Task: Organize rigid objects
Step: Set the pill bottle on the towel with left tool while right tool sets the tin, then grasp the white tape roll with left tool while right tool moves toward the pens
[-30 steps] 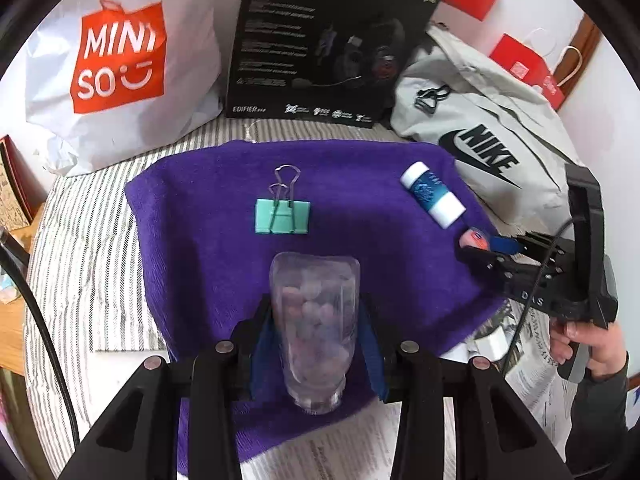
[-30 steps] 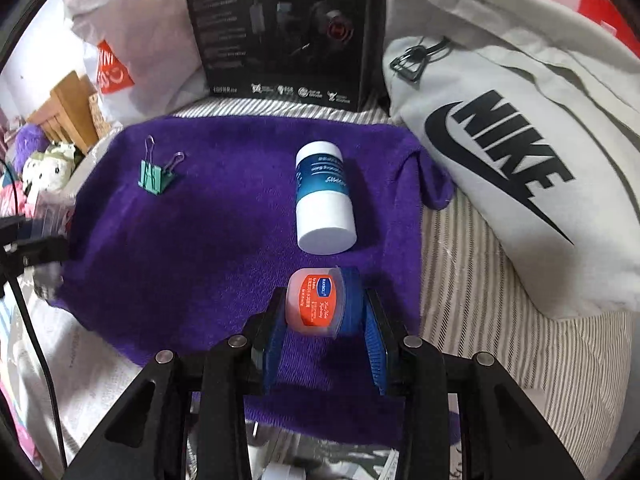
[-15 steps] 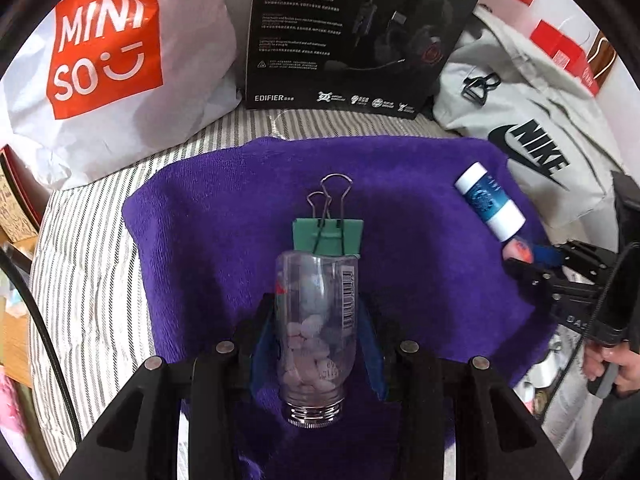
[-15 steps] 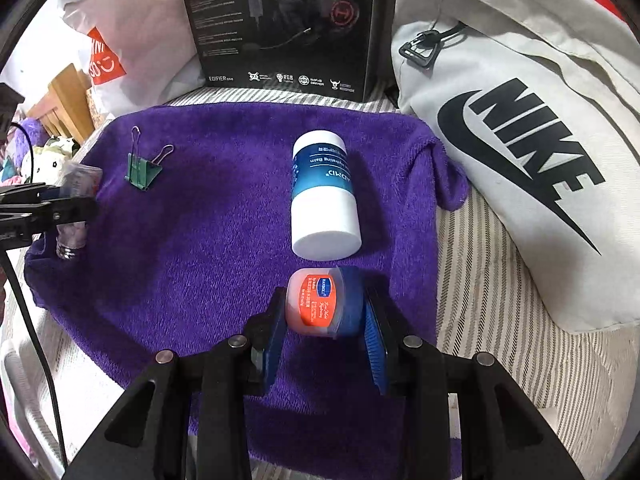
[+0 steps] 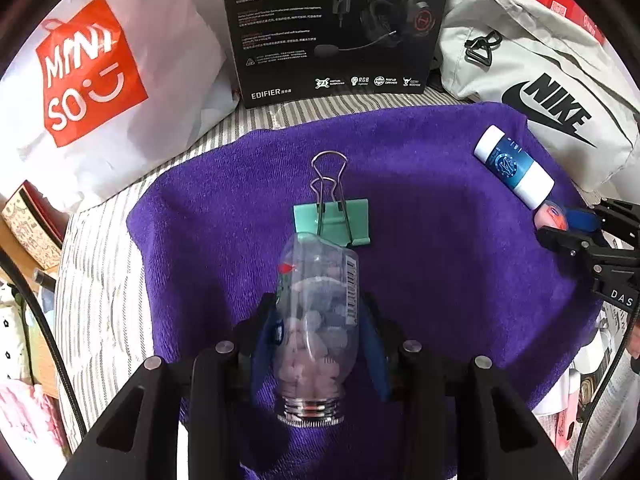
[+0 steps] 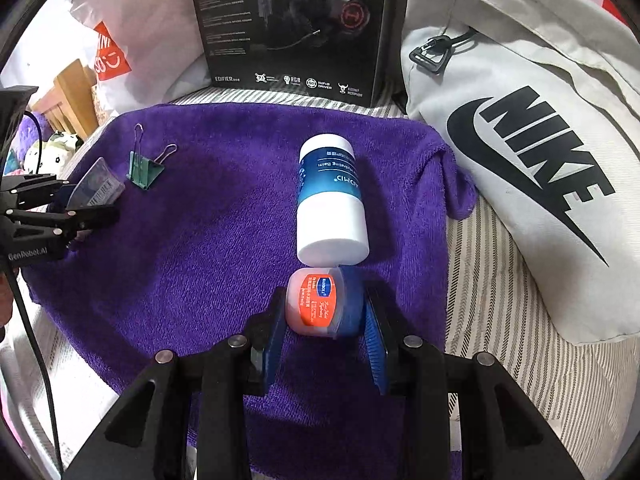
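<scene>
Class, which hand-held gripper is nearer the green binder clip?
Left. The left hand-held gripper sits just behind the binder clip; the right hand-held gripper is across the towel.

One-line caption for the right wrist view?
Right hand-held gripper grips a small orange-labelled jar beside a lying blue-and-white balm bottle on a purple towel.

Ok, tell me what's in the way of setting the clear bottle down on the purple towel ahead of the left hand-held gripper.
The green binder clip lies on the purple towel right beyond the clear bottle held in the left hand-held gripper. Bare towel shows on either side of it.
</scene>
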{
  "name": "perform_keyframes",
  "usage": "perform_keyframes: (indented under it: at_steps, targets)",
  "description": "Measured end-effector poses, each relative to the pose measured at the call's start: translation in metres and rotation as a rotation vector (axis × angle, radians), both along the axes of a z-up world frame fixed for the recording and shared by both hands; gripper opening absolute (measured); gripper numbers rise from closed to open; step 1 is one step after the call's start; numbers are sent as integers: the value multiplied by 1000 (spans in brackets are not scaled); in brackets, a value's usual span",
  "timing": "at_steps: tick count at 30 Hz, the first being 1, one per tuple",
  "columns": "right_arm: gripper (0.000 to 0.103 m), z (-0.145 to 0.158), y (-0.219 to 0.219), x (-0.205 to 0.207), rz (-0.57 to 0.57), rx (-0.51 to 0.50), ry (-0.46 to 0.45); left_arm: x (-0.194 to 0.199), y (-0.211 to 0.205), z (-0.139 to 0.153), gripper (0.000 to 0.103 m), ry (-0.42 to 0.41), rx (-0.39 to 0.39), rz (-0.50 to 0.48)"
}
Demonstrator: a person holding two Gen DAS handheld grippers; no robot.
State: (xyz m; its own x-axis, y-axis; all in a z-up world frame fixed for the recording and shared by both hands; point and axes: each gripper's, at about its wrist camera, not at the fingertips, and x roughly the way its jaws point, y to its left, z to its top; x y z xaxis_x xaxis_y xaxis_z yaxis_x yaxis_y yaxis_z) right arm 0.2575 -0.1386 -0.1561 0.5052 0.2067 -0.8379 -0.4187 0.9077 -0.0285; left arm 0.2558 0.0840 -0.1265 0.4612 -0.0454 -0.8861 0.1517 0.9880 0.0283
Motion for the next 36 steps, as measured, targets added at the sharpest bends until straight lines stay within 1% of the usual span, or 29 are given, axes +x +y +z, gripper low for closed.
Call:
perform_keyframes:
  at_steps: [1, 3, 5, 6, 8, 10, 11, 13, 15, 17, 19, 20, 22, 24, 26, 29, 32, 34, 36]
  targets:
    - [37, 0, 0, -1, 6, -2, -3, -1, 1, 0, 40, 2, -5, 6]
    - [37, 0, 0, -1, 17, -5, -1, -3, 1, 1, 45, 6, -2, 10]
    - [37, 1, -1, 0, 25, 2, 13, -7, 2, 1, 61, 15, 11, 26]
    - [37, 1, -2, 0, 31, 2, 16, -9, 4, 1, 63, 21, 9, 34]
    - [41, 2, -2, -2, 48, 6, 29, -15, 6, 2, 65, 29, -21, 25]
    - [44, 4, -3, -5, 58, 17, 40, -20, 0, 2, 67, 39, -2, 5]
    - [47, 5, -4, -7, 57, 19, 38, -25, -3, 3, 68, 40, 13, 5]
    - [52, 9, -7, -13, 45, 28, 35, -30, -4, 4, 68, 52, 18, 14]
    - [53, 12, -12, -17, 41, 54, 48, -40, -1, 9, 68, 45, 8, 43]
    - [53, 18, -16, -24, 26, 66, 47, -54, 2, 19, 68, 13, -18, 75]
    - [57, 25, -23, -35, 2, 56, 37, -69, 2, 29, 68, -18, -37, 98]
    - [57, 28, -26, -41, -1, 67, 35, -80, -2, 36, 68, -36, -51, 95]
    - [58, 36, -35, -54, -18, 80, 21, -94, -10, 45, 68, -53, -62, 66]
    - [60, 41, -45, -69, -50, 71, 9, -111, -27, 51, 68, -69, -79, 19]
    - [60, 44, -55, -83, -71, 82, 7, -118, -46, 52, 68, -74, -106, -32]
    - [60, 42, -70, -106, -103, 112, 27, -121, -73, 41, 68, -52, -104, -91]
    - [60, 39, -80, -129, -120, 111, 32, -118, -92, 31, 68, -37, -84, -123]
    - [60, 38, -88, -146, -133, 114, 35, -116, -102, 23, 67, -30, -52, -130]
    - [60, 35, -95, -159, -142, 126, 50, -112, -106, 18, 66, -15, -57, -132]
